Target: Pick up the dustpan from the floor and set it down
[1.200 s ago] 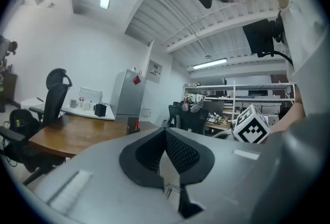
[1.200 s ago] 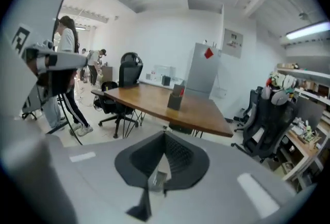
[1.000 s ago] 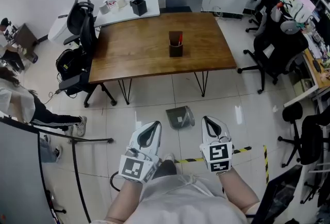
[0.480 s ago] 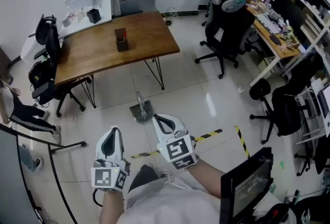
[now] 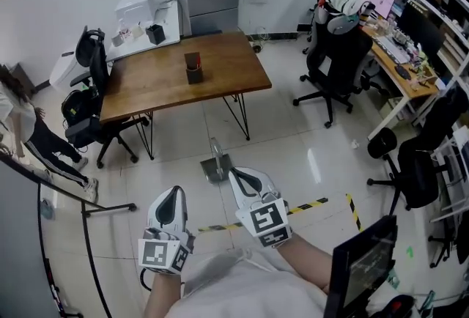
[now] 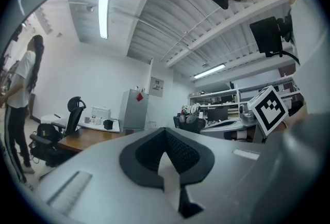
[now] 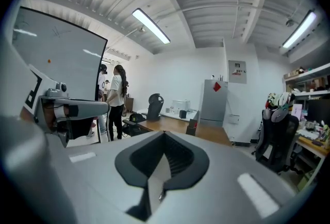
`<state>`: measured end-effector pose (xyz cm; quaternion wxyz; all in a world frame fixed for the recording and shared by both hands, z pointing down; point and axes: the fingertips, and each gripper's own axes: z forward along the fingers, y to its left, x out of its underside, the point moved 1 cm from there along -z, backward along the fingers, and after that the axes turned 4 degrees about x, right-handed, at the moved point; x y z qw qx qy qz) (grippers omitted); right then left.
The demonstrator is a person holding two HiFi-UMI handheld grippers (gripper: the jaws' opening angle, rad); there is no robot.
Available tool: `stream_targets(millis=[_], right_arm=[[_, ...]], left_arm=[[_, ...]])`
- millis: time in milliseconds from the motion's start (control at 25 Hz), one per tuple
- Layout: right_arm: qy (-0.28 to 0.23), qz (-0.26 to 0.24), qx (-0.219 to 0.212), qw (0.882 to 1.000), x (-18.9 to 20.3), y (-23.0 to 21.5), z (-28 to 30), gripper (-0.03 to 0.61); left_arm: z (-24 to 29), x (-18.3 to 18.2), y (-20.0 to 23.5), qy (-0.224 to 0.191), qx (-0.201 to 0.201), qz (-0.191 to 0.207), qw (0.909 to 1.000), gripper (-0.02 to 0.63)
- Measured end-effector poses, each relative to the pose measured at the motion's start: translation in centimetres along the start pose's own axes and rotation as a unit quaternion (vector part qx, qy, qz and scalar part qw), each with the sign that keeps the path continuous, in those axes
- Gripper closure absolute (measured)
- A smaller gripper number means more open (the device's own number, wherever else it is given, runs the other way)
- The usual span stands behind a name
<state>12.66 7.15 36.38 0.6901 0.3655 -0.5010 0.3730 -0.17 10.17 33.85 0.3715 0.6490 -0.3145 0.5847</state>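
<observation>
**A:** How far along is this looking to you?

**B:** Taking the big things first, the pale tiled floor (image 5: 282, 155) is carrying everything. The brown wooden counter (image 5: 168, 82) on thin black legs is standing beyond. The grey plastic dustpan (image 5: 218, 168) is lying on the floor between the counter's near edge and the person, close to the yellow-and-black tape strip (image 5: 315, 204).

**A:** Is either gripper holding it?

**B:** No. The white left gripper (image 5: 170, 198) and the matching white right gripper (image 5: 240, 177) are both hovering in front of the person. Neither is gripping the pan, though the right one's tip is showing just beside it from the head view. Both pairs of jaws are pressing together with nothing between them.

**A:** So is it done, or yet to do?

**B:** I'm judging it could be either: a pan waiting to be lifted, or one lying where it was set back down. Nothing around it is settling which.

**A:** Which way is it pointing?

**B:** Its long axis is running away from the person toward the counter, with the handle at the far end and the wide scoop end nearer the grippers. Whether the handle is rising or lying flat, I'm not managing to tell.
</observation>
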Motion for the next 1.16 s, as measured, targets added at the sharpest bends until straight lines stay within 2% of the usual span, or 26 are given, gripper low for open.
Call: stream_targets(millis=[320, 960, 1160], right_arm=[[-0.003, -0.01, -0.005, 1.0, 0.1, 0.4, -0.5, 0.577], [0.003, -0.004, 0.018, 1.0, -0.1, -1.8, 1.1, 0.577], [0.005, -0.001, 0.02, 1.0, 0.2, -2.0, 1.3, 0.577]], left_arm=[[-0.2, -0.3, -0.1, -0.012, 0.0, 0.004, 0.9999, 0.6], [2.2, -0.8, 0.7, -0.015, 0.008, 0.002, 0.9999, 0.6], [2.6, 0.5, 0.8, -0.02, 0.016, 0.0, 0.9997, 0.6]])
